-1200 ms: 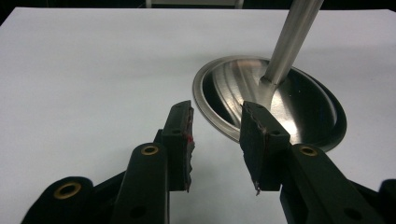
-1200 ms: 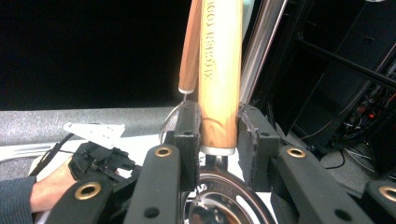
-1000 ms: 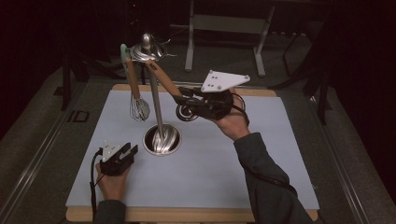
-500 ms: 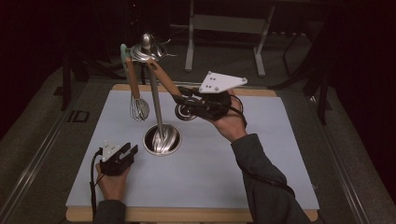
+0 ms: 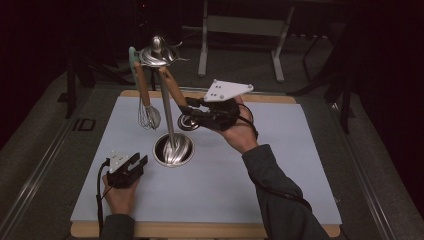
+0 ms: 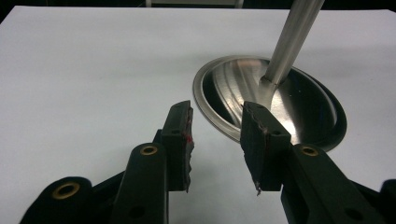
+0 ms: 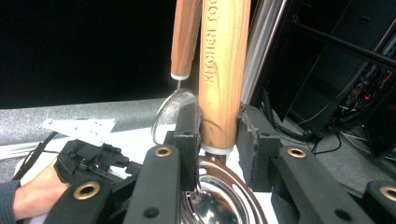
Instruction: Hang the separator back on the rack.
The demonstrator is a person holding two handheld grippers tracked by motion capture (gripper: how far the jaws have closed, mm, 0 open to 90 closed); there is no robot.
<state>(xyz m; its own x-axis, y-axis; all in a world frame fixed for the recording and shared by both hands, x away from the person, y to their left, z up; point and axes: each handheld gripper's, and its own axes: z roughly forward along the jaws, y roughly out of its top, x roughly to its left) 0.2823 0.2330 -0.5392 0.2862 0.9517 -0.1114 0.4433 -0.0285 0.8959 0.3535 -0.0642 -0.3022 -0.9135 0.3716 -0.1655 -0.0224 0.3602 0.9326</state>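
Between right tongs [image 7: 218, 135], gripped wooden handle [image 7: 223, 70] lettered "KITCHEN TOO", left tongs [image 6: 217, 135] gaping, empty.

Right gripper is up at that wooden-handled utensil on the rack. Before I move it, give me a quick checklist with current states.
1. Right gripper around the wooden handle: ok, a jaw on each side near the handle's lower end; firm clamping cannot tell.
2. Utensil hanging from the rack top: ok, its handle slants up to it; the hook itself is too small to judge.
3. Whisk clear of the held utensil: ok, it hangs apart on the stand's far side.
4. Stand pole and round base upright: ok.
5. Left gripper out of the way: ok, open, low on the table beside the base, holding nothing.
6. Utensil's head free of the pole: cannot tell.
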